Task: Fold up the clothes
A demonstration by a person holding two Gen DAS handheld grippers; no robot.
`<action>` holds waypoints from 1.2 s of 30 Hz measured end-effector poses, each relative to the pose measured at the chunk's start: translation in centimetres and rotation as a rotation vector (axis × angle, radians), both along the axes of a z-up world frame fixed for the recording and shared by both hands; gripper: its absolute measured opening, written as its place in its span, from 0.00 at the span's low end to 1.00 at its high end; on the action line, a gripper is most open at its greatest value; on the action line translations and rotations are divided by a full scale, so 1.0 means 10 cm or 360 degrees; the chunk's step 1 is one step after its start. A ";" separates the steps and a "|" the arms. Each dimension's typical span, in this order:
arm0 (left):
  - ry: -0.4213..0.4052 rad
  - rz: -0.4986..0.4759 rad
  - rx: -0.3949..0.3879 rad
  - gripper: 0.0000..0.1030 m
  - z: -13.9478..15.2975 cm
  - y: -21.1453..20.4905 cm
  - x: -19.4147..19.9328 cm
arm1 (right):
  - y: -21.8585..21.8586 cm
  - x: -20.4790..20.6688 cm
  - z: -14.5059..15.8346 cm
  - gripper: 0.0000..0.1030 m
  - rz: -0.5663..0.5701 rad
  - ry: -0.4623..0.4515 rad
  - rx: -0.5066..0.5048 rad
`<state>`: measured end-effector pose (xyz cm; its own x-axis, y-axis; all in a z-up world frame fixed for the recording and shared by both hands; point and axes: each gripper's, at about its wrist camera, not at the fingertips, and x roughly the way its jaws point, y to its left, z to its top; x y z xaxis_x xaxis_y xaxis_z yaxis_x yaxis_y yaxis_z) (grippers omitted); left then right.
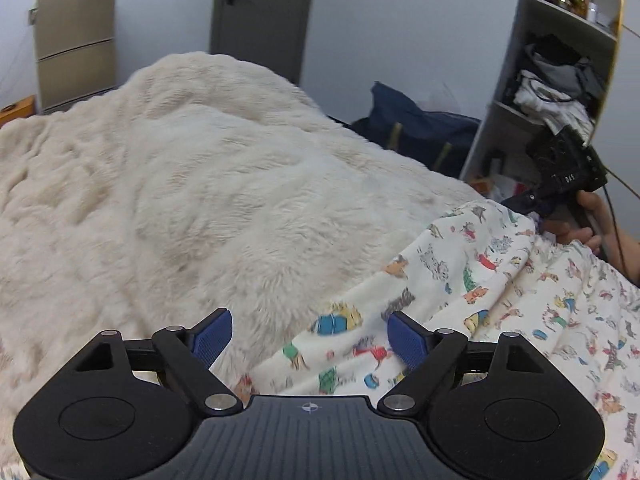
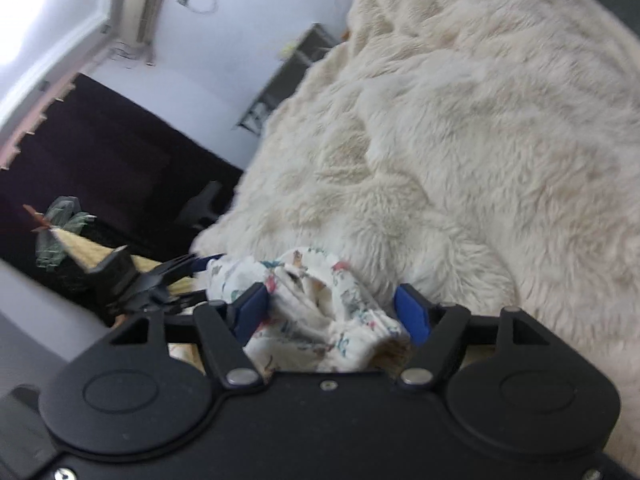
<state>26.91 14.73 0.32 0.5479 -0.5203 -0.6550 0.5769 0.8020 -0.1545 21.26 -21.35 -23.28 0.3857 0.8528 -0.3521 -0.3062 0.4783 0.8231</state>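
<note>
We work on a bed covered with a fluffy cream blanket (image 1: 192, 184); it carries everything here, so we give places by its edges.

The task's thing is a white garment with a small cartoon print (image 1: 480, 280). In the left wrist view it lies along the near right edge of the blanket. Its long axis seems to run from below our left gripper (image 1: 310, 338) up toward the right, where the person's other hand (image 1: 588, 224) holds the second tool at the far end of the cloth.

The left gripper's jaws stand wide apart. The garment's edge passes under the right blue pad (image 1: 408, 340), and the left pad is over bare blanket. Nothing is pinched. So the cloth lies to the right of and slightly below this gripper.

In the right wrist view the right gripper (image 2: 336, 314) has a bunched end of the garment (image 2: 320, 300) between its blue pads. The pads stand apart and do not clearly press on the folds; the picture is blurred, but we read these jaws as open with cloth lying loose between them.

We judge that the right hand is the nearer one to a usable end. The left gripper must shift right along the near edge before it can close on the hem.
</note>
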 end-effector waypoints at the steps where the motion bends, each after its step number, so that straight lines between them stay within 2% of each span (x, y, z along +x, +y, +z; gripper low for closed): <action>1: 0.0028 -0.0026 -0.0031 0.79 -0.02 0.01 0.05 | -0.04 0.00 -0.03 0.65 0.0021 0.0005 0.0036; 3: 0.0066 -0.0074 -0.0079 0.75 -0.04 0.04 0.09 | -0.23 -0.01 -0.21 0.57 0.0090 0.0046 0.0212; 4: 0.0077 -0.0113 -0.0093 0.61 -0.05 0.03 0.07 | -0.30 -0.03 -0.29 0.55 0.0121 0.0063 0.0280; 5: 0.0091 -0.0170 -0.0110 0.48 -0.05 0.01 0.03 | -0.33 -0.03 -0.33 0.47 0.0136 0.0068 0.0308; 6: 0.0105 -0.0226 -0.0128 0.42 -0.04 -0.01 -0.01 | -0.35 -0.04 -0.36 0.39 0.0149 0.0065 0.0325; 7: 0.0097 -0.0290 -0.0132 0.27 -0.03 0.00 -0.04 | -0.36 -0.05 -0.38 0.34 0.0163 0.0045 0.0336; 8: 0.0079 -0.0327 -0.0123 0.11 -0.01 0.01 -0.07 | -0.37 -0.07 -0.37 0.16 0.0165 0.0009 0.0347; 9: 0.0029 -0.0322 -0.0092 0.04 0.04 0.02 -0.07 | -0.37 -0.07 -0.35 0.13 0.0153 -0.0010 0.0351; 11: -0.0124 -0.0285 -0.0020 0.00 0.19 0.05 -0.05 | -0.41 -0.02 -0.24 0.13 0.0062 -0.0026 0.0342; 12: -0.0166 -0.0272 -0.0013 0.00 0.25 0.06 -0.03 | -0.43 0.01 -0.10 0.12 0.0021 -0.0087 0.0317; 16: -0.0317 -0.0177 0.0021 0.00 0.51 0.05 0.22 | -0.50 0.15 0.32 0.12 -0.0096 -0.0243 0.0202; 18: -0.0344 -0.0130 0.0043 0.00 0.57 -0.03 0.42 | -0.54 0.23 0.45 0.12 -0.0145 -0.0271 0.0172; 19: -0.0357 -0.0078 0.0086 0.00 0.57 -0.11 0.53 | -0.55 0.26 0.49 0.12 -0.0163 -0.0276 0.0155; 22: -0.0405 0.0179 0.0317 0.00 0.46 -0.42 0.89 | -0.50 0.41 0.54 0.13 -0.0276 -0.0242 -0.0096; 23: -0.0383 0.0289 0.0411 0.04 0.38 -0.51 1.00 | -0.45 0.44 0.49 0.15 -0.0299 -0.0184 -0.0210; 24: -0.0344 0.0326 0.0428 0.06 0.33 -0.54 1.03 | -0.41 0.47 0.43 0.27 -0.0311 -0.0115 -0.0324; 26: -0.0309 0.0319 0.0383 0.16 0.30 -0.52 0.99 | -0.32 0.44 0.38 0.35 -0.0384 -0.0088 -0.0499; 27: -0.0298 0.0327 0.0370 0.18 0.31 -0.49 0.92 | -0.32 0.34 0.40 0.38 -0.0428 -0.0101 -0.0588; 28: -0.0304 0.0355 0.0396 0.23 0.35 -0.42 0.76 | -0.35 0.24 0.42 0.39 -0.0451 -0.0106 -0.0602; 29: -0.0316 0.0382 0.0428 0.34 0.40 -0.36 0.62 | -0.36 0.16 0.43 0.44 -0.0459 -0.0107 -0.0576; 30: -0.0326 0.0405 0.0450 0.41 0.45 -0.32 0.51 | -0.36 0.10 0.43 0.49 -0.0465 -0.0108 -0.0547; 32: -0.0379 0.0480 0.0489 0.66 0.59 -0.19 0.13 | -0.40 -0.30 0.50 0.55 -0.0432 -0.0141 -0.0439; 34: -0.0438 0.0563 0.0513 0.77 0.74 -0.05 -0.32 | -0.41 -0.64 0.57 0.58 -0.0403 -0.0186 -0.0382; 36: -0.0487 0.0655 0.0508 0.80 0.85 0.11 -0.80 | -0.33 -0.87 0.64 0.61 -0.0327 -0.0257 -0.0420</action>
